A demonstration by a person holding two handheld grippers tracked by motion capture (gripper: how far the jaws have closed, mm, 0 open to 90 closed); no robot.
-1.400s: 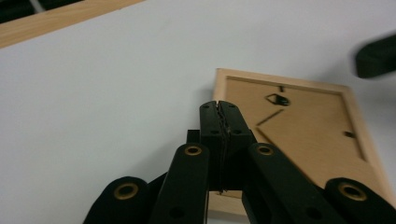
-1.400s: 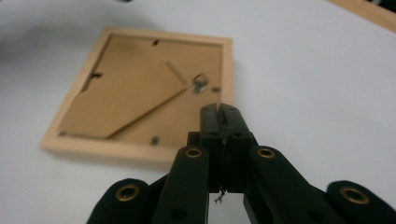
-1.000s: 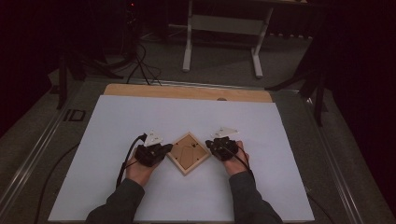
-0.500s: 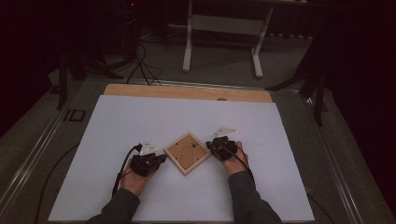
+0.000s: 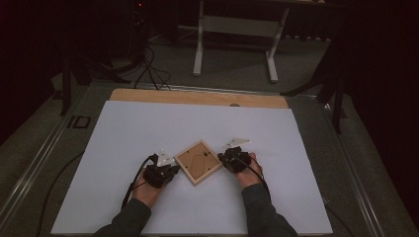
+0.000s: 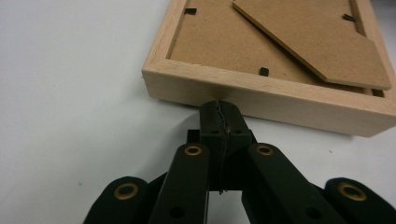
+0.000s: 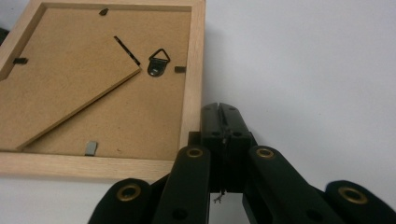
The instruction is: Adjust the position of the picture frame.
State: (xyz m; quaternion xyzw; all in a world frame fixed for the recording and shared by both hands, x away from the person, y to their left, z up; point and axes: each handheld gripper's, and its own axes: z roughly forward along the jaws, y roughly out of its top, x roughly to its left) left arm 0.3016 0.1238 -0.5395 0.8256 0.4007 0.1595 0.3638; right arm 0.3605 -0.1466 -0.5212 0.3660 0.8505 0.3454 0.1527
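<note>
Now my left claw (image 6: 219,105) is pinched fully closed on nothing, its tips right at the frame's (image 5: 199,161) wooden side, touching or nearly so. So is my right claw (image 7: 220,108), closed and empty, lying along the frame's opposite edge. Between them the frame rests back-up on the white table (image 5: 148,128), turned like a diamond, its brown stand (image 7: 56,93) folded flat beside a small metal hanger (image 7: 159,62).

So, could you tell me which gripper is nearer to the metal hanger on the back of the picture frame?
The right. The right gripper sits shut beside the frame edge next to the hanger; the left gripper touches the opposite edge, also shut.
</note>
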